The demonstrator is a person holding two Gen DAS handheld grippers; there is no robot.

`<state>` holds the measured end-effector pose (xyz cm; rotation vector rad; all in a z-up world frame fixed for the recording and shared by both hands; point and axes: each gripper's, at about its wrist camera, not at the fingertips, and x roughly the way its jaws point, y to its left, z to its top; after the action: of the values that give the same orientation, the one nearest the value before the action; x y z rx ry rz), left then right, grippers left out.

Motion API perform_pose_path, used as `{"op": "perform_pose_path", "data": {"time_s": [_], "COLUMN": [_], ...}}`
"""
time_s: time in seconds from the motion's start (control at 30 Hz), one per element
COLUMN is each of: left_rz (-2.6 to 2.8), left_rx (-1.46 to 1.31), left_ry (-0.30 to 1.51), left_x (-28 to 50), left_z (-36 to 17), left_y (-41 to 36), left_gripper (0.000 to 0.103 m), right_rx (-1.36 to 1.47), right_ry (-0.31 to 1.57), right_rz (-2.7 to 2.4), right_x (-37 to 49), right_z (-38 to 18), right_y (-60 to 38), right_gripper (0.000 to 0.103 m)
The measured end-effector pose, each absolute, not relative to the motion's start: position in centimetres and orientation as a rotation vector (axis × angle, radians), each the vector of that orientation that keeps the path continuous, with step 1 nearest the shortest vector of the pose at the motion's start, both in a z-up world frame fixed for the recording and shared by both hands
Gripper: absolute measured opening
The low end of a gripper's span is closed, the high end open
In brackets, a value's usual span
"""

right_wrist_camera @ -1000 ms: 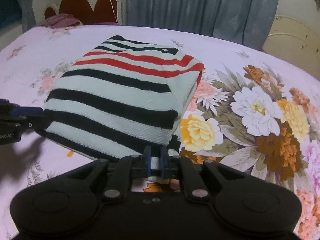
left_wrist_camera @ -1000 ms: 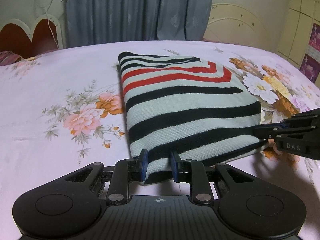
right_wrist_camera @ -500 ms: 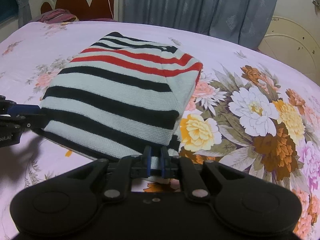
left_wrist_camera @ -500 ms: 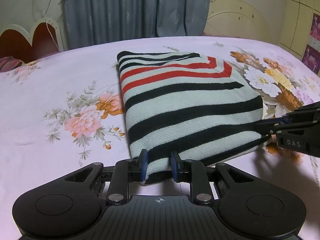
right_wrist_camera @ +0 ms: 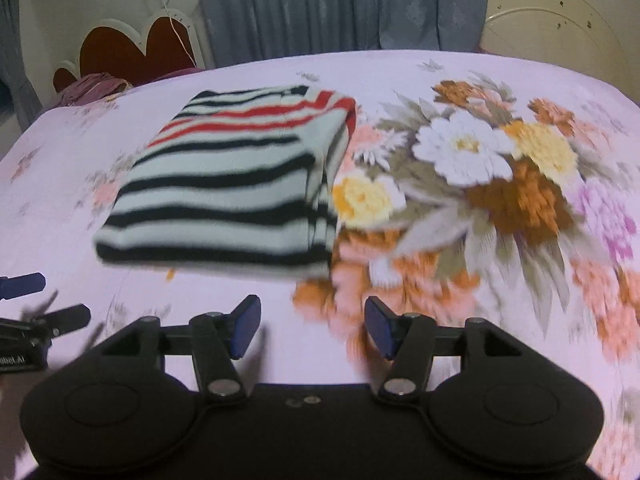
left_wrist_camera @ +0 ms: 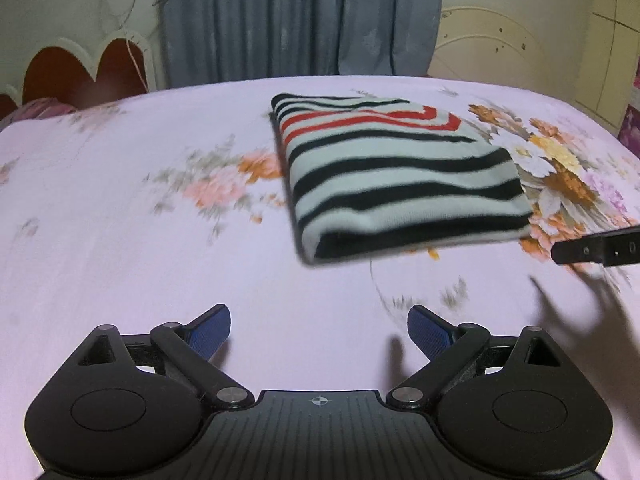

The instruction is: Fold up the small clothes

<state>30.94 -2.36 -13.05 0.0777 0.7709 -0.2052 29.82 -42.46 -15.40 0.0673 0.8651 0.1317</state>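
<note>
The striped sweater (left_wrist_camera: 404, 178) lies folded into a thick rectangle on the pink floral bedsheet (left_wrist_camera: 120, 240), a little above the middle of the left wrist view and toward the right; in the right wrist view it sits in the left half of the frame, above the fingers. It has black bands on pale green, with some red bands at its far end. The left gripper (left_wrist_camera: 319, 332) is at the bottom of its own view, with the jaws spread wide and nothing between the blue pads (left_wrist_camera: 210, 332); it is apart from the sweater's near edge, with bare sheet between. The right gripper (right_wrist_camera: 310, 328) is also released, its blue pads (right_wrist_camera: 245, 326) parted and empty, just below the sweater's near right corner but not touching it. A big printed bouquet (right_wrist_camera: 472, 168) fills the right side of the right wrist view. Grey-blue curtains (left_wrist_camera: 296, 20) hang at the top of the frame, and a red headboard (left_wrist_camera: 86, 66) with white trim stands at the upper left. Both views are somewhat blurred.
</note>
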Motion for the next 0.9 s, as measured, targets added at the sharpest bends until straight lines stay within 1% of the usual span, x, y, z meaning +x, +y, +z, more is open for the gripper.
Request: {"op": "perform_pose_path", "data": {"time_s": [0.2,0.3,0.37,0.43,0.53,0.67,0.8,0.9], "left_rz": [-0.187,-0.198,-0.217,-0.215,-0.237,-0.276,-0.319,-0.398], "left_rx": [0.073,0.058,0.009,-0.03,-0.114,-0.23,-0.256,-0.325], "left_ry": [0.777,0.766,0.75,0.74,0.753,0.821,0.879,0.905], "left_x": [28.8,29.8,31.7,34.3,39.1,45.3,49.1,51.0], "left_z": [-13.4,-12.8,-12.0,-11.1,-10.5,-11.5,-13.2,-14.3], "left_y": [-1.5,-1.1,-0.6,-0.4,-0.4,0.2,-0.1,-0.3], "left_gripper": [0.094,0.094,0.094,0.094,0.094,0.094,0.094,0.094], "right_rx": [0.116,0.139,0.176,0.232,0.314,0.474,0.599,0.64], "right_ry": [0.874,0.86,0.839,0.808,0.812,0.852,0.917,0.956], "right_rz": [0.124,0.142,0.157,0.157,0.189,0.245,0.304,0.367], "right_x": [27.2,27.4,28.5,30.3,34.4,40.7,45.5,47.4], "right_z": [-15.8,-15.4,-14.7,-13.9,-13.6,-15.0,-17.6,-19.6], "right_y": [-42.7,-42.8,-43.3,-44.4,-46.1,-48.7,-50.7,-51.4], "right_gripper": [0.057,0.058,0.062,0.073,0.074,0.073,0.07,0.071]}}
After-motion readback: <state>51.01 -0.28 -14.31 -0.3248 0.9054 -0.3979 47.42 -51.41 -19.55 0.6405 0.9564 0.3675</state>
